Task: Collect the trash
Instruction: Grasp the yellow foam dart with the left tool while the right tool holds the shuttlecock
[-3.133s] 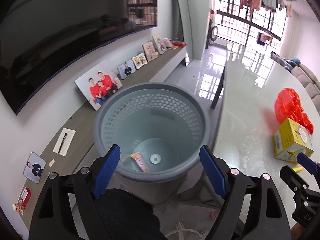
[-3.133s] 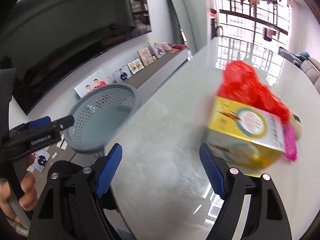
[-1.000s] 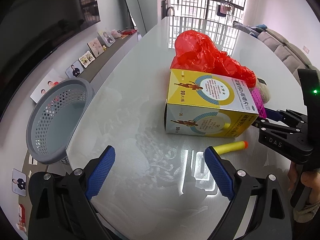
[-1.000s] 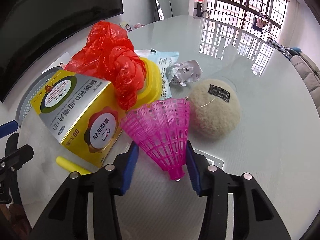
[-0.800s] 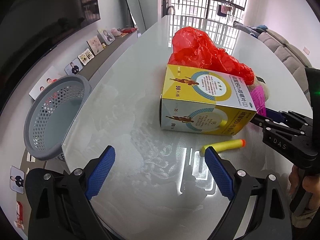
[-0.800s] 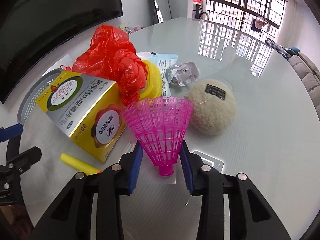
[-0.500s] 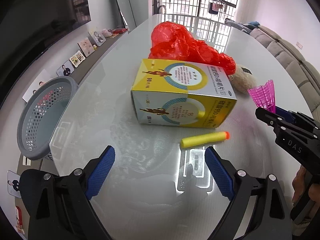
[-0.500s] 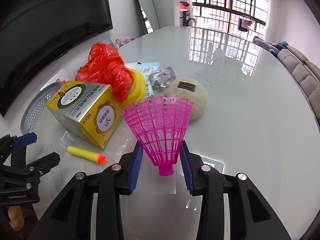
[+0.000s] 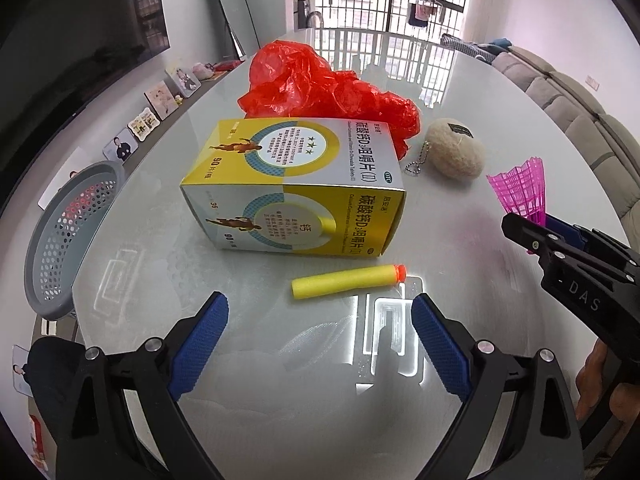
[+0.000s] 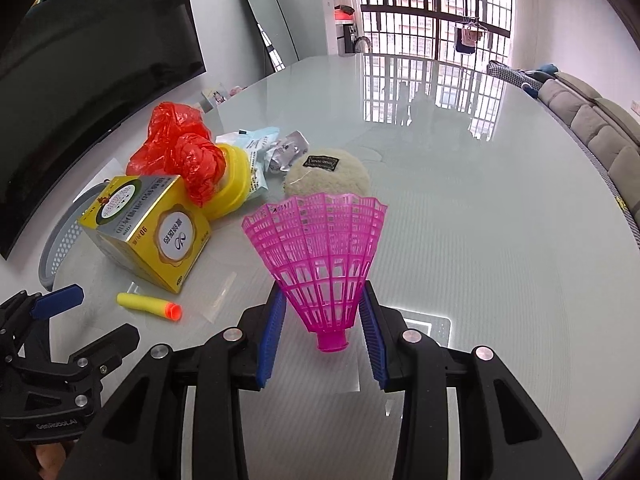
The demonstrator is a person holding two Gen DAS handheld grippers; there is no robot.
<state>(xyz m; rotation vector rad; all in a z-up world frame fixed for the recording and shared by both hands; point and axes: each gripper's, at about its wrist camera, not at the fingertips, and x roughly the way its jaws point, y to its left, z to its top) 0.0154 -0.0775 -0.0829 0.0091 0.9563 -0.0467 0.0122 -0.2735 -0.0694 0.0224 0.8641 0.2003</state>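
Note:
My right gripper [image 10: 322,312] is shut on a pink plastic shuttlecock [image 10: 318,248] and holds it above the glass table; the shuttlecock also shows in the left wrist view [image 9: 520,192]. My left gripper [image 9: 320,336] is open and empty, just short of a yellow foam dart [image 9: 346,281] with an orange tip. Behind the dart lies a yellow and silver medicine box [image 9: 296,188], then a crumpled red plastic bag [image 9: 320,84]. The grey perforated trash basket [image 9: 60,240] stands off the table's left edge.
A beige fuzzy ball keychain [image 9: 454,154] lies right of the box. A yellow tub [image 10: 234,184], a paper packet [image 10: 258,146] and a crumpled foil wrapper [image 10: 288,152] lie behind the bag. Photo frames [image 9: 160,100] line a shelf at the left. A sofa [image 9: 580,120] is at the right.
The right gripper shut on the shuttlecock and lifted it off the table. The left gripper swung from over the basket to the table and came close to the foam dart.

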